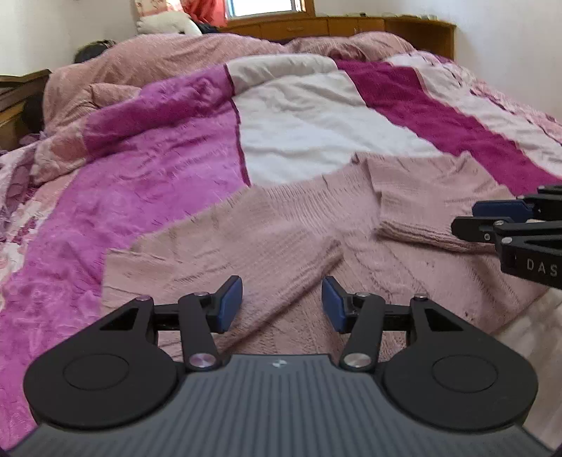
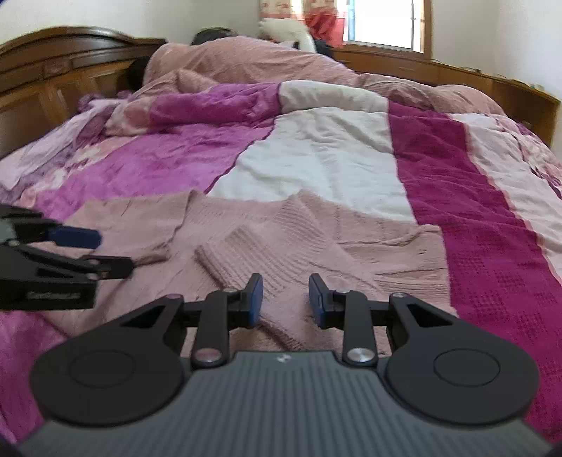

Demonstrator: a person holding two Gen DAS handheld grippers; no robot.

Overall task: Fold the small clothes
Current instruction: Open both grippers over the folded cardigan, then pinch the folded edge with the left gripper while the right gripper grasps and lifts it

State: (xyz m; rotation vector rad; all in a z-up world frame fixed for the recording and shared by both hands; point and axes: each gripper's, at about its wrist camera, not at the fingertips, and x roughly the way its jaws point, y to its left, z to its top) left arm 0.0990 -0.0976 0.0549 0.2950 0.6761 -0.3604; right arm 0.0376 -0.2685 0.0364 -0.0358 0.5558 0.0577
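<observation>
Left wrist view: the left gripper (image 1: 281, 304) hangs low over a pink knit sweater (image 1: 267, 239) spread flat on the bed, jaws apart, both blue pads (image 1: 230, 304) clear of the fabric with nothing between them. One sleeve (image 1: 246, 267) lies folded diagonally across the body, its cuff end toward 7 o'clock; the other sleeve (image 1: 421, 207) is folded inward, its ribbed cuff edge lying at 3 o'clock just beside the right gripper (image 1: 491, 218), which enters from the frame's right edge. The sweater's far edge meets the white panel (image 1: 309, 130) of a striped blanket (image 1: 140, 182) at 12 o'clock; its left edge borders the magenta band at 9 o'clock. Right wrist view: the right gripper (image 2: 285, 298) sits over the sweater (image 2: 316, 232) with jaws apart, nothing held, a ribbed cuff (image 2: 232, 260) lying at 11 o'clock just ahead of the left finger. The left gripper (image 2: 105, 253) reaches in from 9 o'clock, above a folded sleeve (image 2: 133, 225); seen side-on here, its gap is not readable in this view. The sweater's right edge abuts the dark magenta stripe (image 2: 474, 211) at 2 o'clock. Open blanket surface extends beyond the sweater toward 12 o'clock up to a heaped pink quilt (image 2: 246, 66). A wooden headboard (image 2: 63, 70) bounds the bed at 10 o'clock, a window (image 2: 386, 21) at 1 o'clock.
</observation>
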